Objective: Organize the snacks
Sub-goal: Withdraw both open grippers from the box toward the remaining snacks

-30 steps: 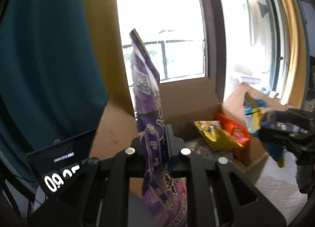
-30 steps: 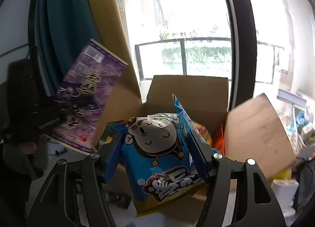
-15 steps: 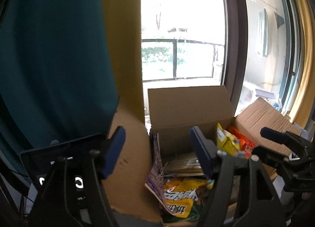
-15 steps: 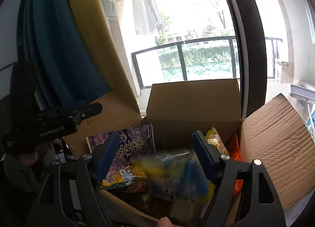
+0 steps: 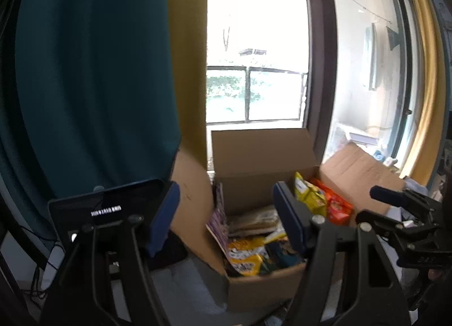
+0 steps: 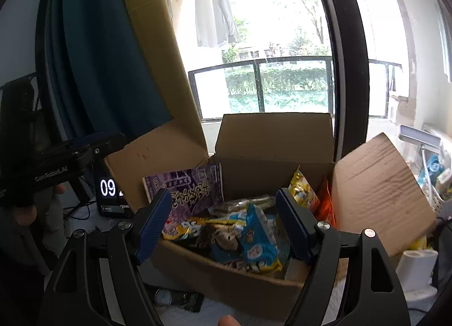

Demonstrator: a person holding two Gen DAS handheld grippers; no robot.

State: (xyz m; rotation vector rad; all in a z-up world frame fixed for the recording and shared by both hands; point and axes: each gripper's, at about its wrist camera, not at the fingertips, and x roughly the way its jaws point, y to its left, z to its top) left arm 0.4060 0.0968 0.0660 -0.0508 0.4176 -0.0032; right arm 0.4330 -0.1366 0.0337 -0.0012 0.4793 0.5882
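Note:
An open cardboard box (image 6: 271, 142) (image 5: 262, 153) holds several snack bags. The purple bag (image 6: 195, 190) (image 5: 219, 213) leans against the box's left wall. The blue cartoon bag (image 6: 248, 238) lies on top at the front. Yellow bags (image 6: 303, 190) (image 5: 306, 197) and an orange bag (image 5: 336, 207) stand at the right side. My left gripper (image 5: 226, 218) is open and empty, in front of the box. My right gripper (image 6: 223, 221) is open and empty, just above the box's front edge. Each gripper also shows in the other's view, the right one (image 5: 406, 213) and the left one (image 6: 56, 162).
A dark screen with a clock (image 5: 107, 207) (image 6: 110, 190) stands left of the box. Teal and mustard curtains (image 5: 99, 71) hang behind, beside a window. A white stand (image 6: 418, 272) and a basket (image 6: 432, 182) sit at the right.
Both grippers opened and dropped their bags into the box: the purple bag from the left, the blue cartoon bag from the right. Both grippers have pulled back from the box.

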